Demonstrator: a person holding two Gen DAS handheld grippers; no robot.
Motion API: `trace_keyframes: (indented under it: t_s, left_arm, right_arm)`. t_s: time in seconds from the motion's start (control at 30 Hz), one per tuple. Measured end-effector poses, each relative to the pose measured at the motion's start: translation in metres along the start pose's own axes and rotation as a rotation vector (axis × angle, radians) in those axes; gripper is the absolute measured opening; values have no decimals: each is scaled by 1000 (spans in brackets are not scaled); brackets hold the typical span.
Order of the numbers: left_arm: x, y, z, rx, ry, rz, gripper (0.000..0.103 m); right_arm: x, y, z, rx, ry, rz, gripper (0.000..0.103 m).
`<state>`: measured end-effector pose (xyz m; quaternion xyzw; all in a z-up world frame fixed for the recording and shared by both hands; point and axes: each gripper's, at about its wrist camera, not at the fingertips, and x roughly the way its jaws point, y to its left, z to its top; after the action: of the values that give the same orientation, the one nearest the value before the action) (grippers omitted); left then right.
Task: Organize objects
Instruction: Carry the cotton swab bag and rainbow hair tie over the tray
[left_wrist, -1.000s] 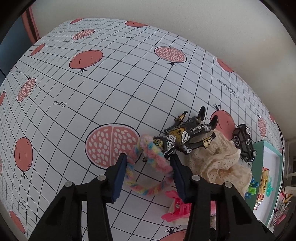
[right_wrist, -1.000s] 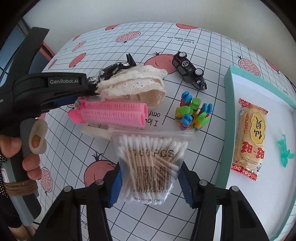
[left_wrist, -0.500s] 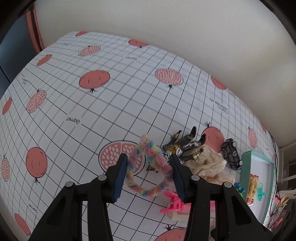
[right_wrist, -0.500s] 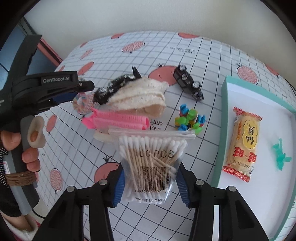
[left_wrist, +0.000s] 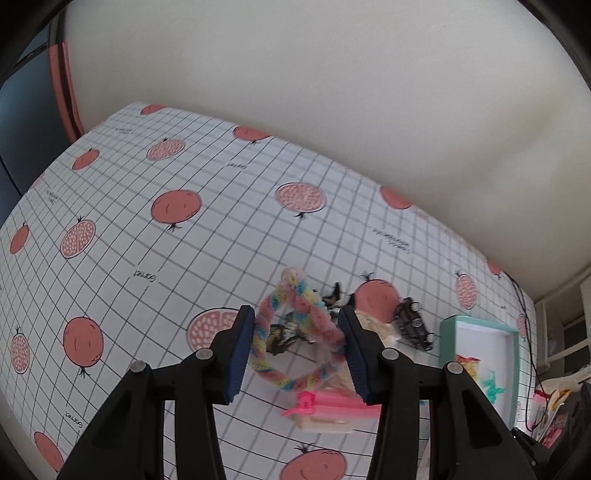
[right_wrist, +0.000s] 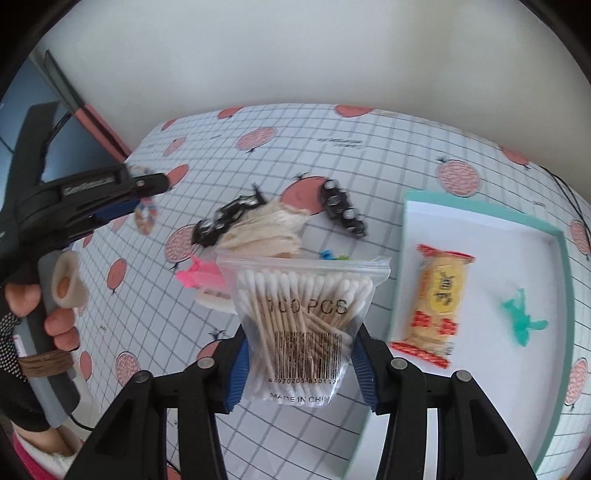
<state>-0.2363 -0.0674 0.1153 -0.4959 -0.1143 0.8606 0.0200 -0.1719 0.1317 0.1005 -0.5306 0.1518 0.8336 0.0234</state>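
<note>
Since the earlier frames both claws have risen off the tabletop (left_wrist: 229, 206) with their loads, so the clutter below looks smaller and more wall shows. Nearest in the right wrist view, the right claw (right_wrist: 299, 363) is clamped on the lower sides of the bag of cotton swabs (right_wrist: 304, 325), its sealed top standing upward, so the bag hangs clear of the pile and can likely be carried across to the tray. Just beyond it on the tabletop lie the pink hair roller (right_wrist: 201, 277), the cream lace cloth (right_wrist: 264, 230), a dark toy figure (right_wrist: 221, 223) partly under the cloth, and the black toy car (right_wrist: 341, 212). To the right, the teal-rimmed tray (right_wrist: 480, 212) already holds a snack packet (right_wrist: 439, 306) and a small green figure (right_wrist: 521, 317), which suggests it is the collecting place. In the left wrist view, the left claw (left_wrist: 299, 350) squeezes the pastel braided hair tie (left_wrist: 291, 332) across its loop, held in the air above the pile; the tray sits well to the right.
</note>
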Motion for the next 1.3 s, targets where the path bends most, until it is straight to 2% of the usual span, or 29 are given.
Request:
trace_keyframes:
  t_s: [0.2, 0.47, 0.7, 1.17, 1.3]
  left_arm:
    - [-9, -33, -5, 45, -17, -44, 48]
    - [-11, -92, -17, 129, 0, -112, 48]
    - [-8, -137, -32, 197, 33, -156, 48]
    - [3, -202, -65, 336, 124, -234, 48]
    - [11, -224, -81, 410, 152, -212, 48]
  right_arm:
    - [-13, -34, 1, 72, -27, -35, 52]
    - [-33, -81, -1, 161, -59, -91, 52]
    - [-45, -115, -7, 209, -68, -161, 52]
    - [-66, -174, -25, 328, -80, -233, 52]
    - [-63, -188, -30, 356, -58, -253, 52]
